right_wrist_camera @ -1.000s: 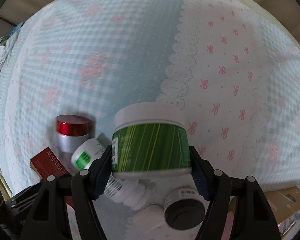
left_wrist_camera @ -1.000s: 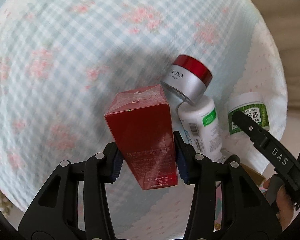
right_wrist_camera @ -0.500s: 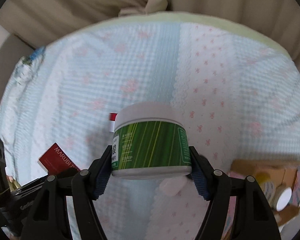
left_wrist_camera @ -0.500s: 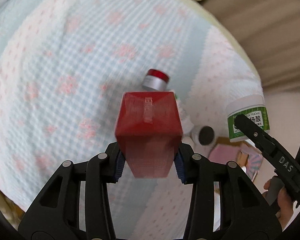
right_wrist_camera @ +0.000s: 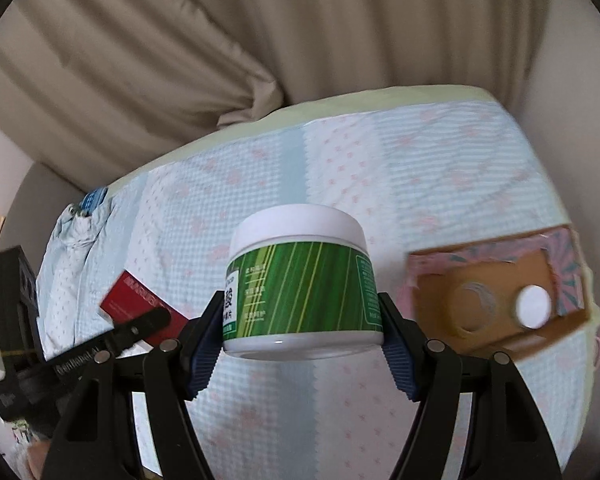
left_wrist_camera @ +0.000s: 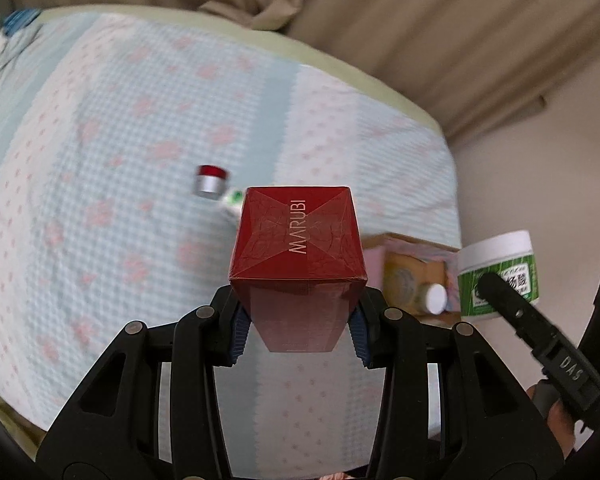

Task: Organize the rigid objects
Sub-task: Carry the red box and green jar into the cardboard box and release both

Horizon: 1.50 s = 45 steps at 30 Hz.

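Beige curtains [right_wrist_camera: 260,40] hang behind a bed [left_wrist_camera: 100,160] with a floral quilt. Left gripper [left_wrist_camera: 298,330] jaws pinch a red MARUBI box [left_wrist_camera: 298,240] above the bed. Right gripper [right_wrist_camera: 302,344] jaws pinch a green-labelled white jar [right_wrist_camera: 300,284] near an open cardboard box [right_wrist_camera: 500,292].

Both grippers are showing black plastic frames with triangular cut-outs and round silver screw heads at the joints. The left gripper [left_wrist_camera: 298,332] and right gripper [right_wrist_camera: 300,344] are wearing ribbed blue pads on their jaws. White lettering "DAS" is showing on one black finger [left_wrist_camera: 540,336].
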Each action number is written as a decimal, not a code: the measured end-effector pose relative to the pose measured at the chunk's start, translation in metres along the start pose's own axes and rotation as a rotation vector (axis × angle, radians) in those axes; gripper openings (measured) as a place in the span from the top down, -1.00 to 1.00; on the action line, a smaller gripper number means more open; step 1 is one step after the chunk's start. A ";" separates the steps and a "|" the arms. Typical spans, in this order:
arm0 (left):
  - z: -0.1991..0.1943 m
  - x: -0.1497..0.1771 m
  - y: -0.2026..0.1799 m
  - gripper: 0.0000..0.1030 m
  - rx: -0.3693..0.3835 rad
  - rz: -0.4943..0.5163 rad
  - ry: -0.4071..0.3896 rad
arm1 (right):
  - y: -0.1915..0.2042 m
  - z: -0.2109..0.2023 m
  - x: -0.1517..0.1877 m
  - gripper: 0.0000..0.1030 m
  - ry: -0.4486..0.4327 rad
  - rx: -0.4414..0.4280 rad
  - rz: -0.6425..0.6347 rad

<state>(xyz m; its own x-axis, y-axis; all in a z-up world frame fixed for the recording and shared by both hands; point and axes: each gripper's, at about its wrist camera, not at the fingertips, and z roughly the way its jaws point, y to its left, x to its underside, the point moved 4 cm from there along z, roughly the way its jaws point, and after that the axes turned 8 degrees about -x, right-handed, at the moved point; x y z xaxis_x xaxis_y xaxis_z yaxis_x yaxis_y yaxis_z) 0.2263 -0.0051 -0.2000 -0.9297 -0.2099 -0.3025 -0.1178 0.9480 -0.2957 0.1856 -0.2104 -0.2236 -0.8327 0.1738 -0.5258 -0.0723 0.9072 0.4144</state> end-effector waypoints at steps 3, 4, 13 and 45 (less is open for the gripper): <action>0.000 0.008 -0.035 0.27 0.025 0.028 -0.003 | -0.030 -0.028 0.008 -0.30 -0.026 0.023 0.021; 0.001 0.012 -0.051 0.27 0.034 0.037 -0.002 | -0.045 -0.039 0.009 -0.30 -0.035 0.031 0.032; 0.040 0.047 -0.174 0.27 0.069 0.057 0.019 | -0.165 -0.084 0.012 -0.30 -0.019 0.090 0.055; 0.266 0.076 -0.284 0.26 -0.129 0.290 0.219 | -0.371 0.046 0.001 -0.31 0.117 0.102 0.163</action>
<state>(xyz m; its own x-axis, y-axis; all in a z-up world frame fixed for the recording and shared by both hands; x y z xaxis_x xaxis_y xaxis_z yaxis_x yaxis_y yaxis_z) 0.2816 -0.3534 -0.3799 -0.9818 0.1143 -0.1516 0.1311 0.9857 -0.1061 0.2370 -0.5289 -0.4119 -0.8874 0.2810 -0.3655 0.1194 0.9058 0.4064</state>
